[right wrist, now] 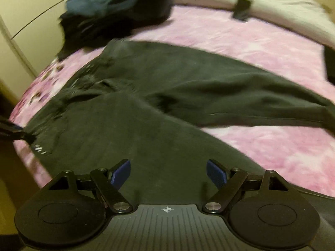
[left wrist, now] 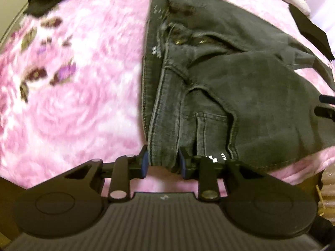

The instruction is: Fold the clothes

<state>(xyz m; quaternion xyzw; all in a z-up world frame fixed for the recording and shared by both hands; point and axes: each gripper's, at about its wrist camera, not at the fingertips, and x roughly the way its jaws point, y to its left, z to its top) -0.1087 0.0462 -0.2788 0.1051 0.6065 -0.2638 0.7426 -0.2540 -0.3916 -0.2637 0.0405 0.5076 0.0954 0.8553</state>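
Observation:
Dark grey jeans (left wrist: 230,83) lie spread on a pink floral blanket (left wrist: 83,104), waistband towards me in the left wrist view. My left gripper (left wrist: 163,164) is shut on the near corner of the waistband, and the denim fills the gap between its blue pads. In the right wrist view the jeans (right wrist: 146,125) stretch across the bed with both legs running to the right. My right gripper (right wrist: 168,173) hovers over the near leg, open wide with nothing between its fingers. The left gripper shows at that view's left edge, at the waistband.
A pile of dark and blue clothes (right wrist: 117,14) sits at the far left of the bed. White bedding (right wrist: 272,2) lies along the far side with a small black object (right wrist: 241,9) on it. A cream wall or cupboard (right wrist: 31,10) borders the left.

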